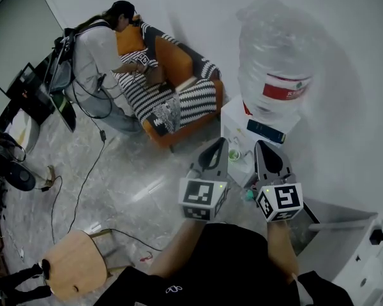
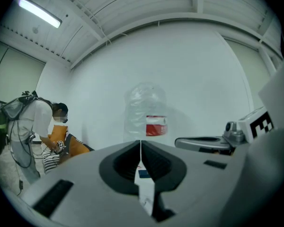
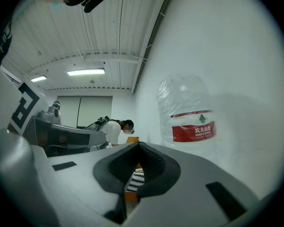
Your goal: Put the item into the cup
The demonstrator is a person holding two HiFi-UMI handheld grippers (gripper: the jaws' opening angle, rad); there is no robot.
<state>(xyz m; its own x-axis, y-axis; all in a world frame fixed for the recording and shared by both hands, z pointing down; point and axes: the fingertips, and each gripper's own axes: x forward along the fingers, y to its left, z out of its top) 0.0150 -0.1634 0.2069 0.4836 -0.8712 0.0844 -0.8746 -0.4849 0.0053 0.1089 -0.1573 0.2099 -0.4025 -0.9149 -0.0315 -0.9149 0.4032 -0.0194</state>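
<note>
A small greenish cup (image 1: 234, 153) stands on a low white table (image 1: 232, 116) by the wall. It shows between my two grippers in the head view. A flat dark blue item (image 1: 265, 131) lies on the same table, under a big water bottle (image 1: 274, 62). My left gripper (image 1: 221, 143) hovers just left of the cup, jaws together with nothing in them. My right gripper (image 1: 259, 145) hovers just right of it, also shut and empty. In the left gripper view, the left gripper (image 2: 141, 148) points at the bottle (image 2: 146, 112). In the right gripper view, the right gripper (image 3: 139, 145) points past the bottle (image 3: 189, 117).
A person (image 1: 99, 50) bends over an orange sofa (image 1: 172, 75) with striped cushions at the back left. A wooden stool (image 1: 73, 263) stands at the lower left, with cables (image 1: 83, 183) across the floor. A grey bin (image 1: 335, 228) sits at the right by the wall.
</note>
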